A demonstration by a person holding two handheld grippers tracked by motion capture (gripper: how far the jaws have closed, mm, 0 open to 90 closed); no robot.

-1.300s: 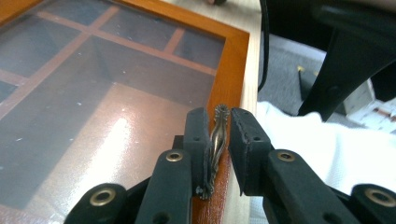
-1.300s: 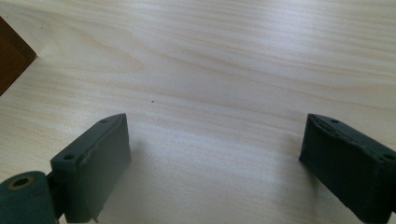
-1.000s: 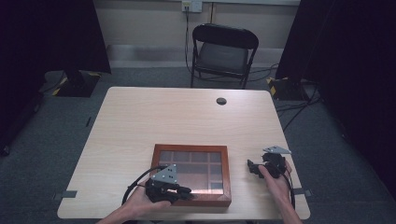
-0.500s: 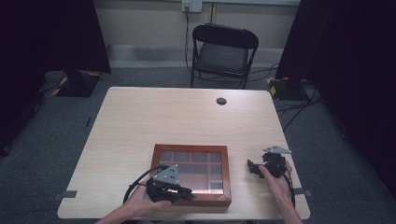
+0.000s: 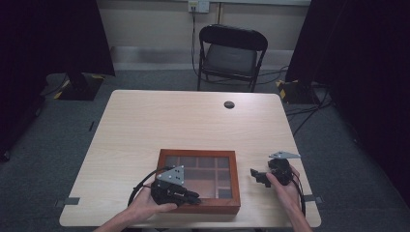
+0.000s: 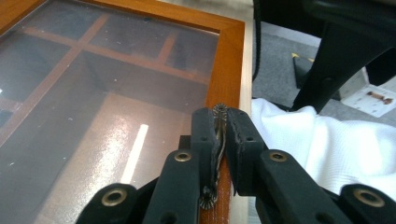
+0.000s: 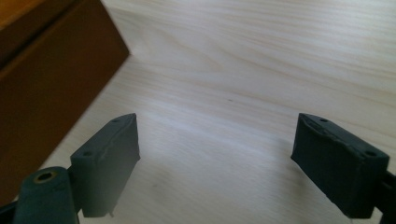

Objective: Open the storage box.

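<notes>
High view: pale wood worktop (image 5: 159, 125) stood on a grey carpeted floor (image 5: 58, 145), a black folding chair (image 5: 231, 53) beyond its far edge. A small dark round cap (image 5: 229, 104) sat in the worktop near that far edge.

Wooden box (image 5: 199, 207) with a glass-panelled lid lay at the near edge of the worktop, a little left of centre; dividers showed through the glass. In the left gripper view the lid frame (image 6: 229, 56) ran up the picture, grid of compartments visible beneath the glass.

Left hand-held gripper (image 5: 193, 197) lay low over the near left part of the box, held by the person's left hand (image 5: 145, 205), cable looping off to its left. Left gripper view: left hand-held gripper (image 6: 218, 135) was clamped on a small ornate metal latch (image 6: 219, 110) at the front edge of the lid, pads pressed on both sides of it. White cloth (image 6: 327, 140) showed just past the worktop edge.

Right hand-held gripper (image 5: 255, 175) rested on the bare worktop just right of the box, apart from it, in the person's right hand (image 5: 283, 186). Right gripper view: right hand-held gripper (image 7: 217, 144) stood wide apart, nothing between the pads, bare wood beneath; its jaws had just been closing a little. Box side wall (image 7: 51, 88) sat at the left of that view.
</notes>
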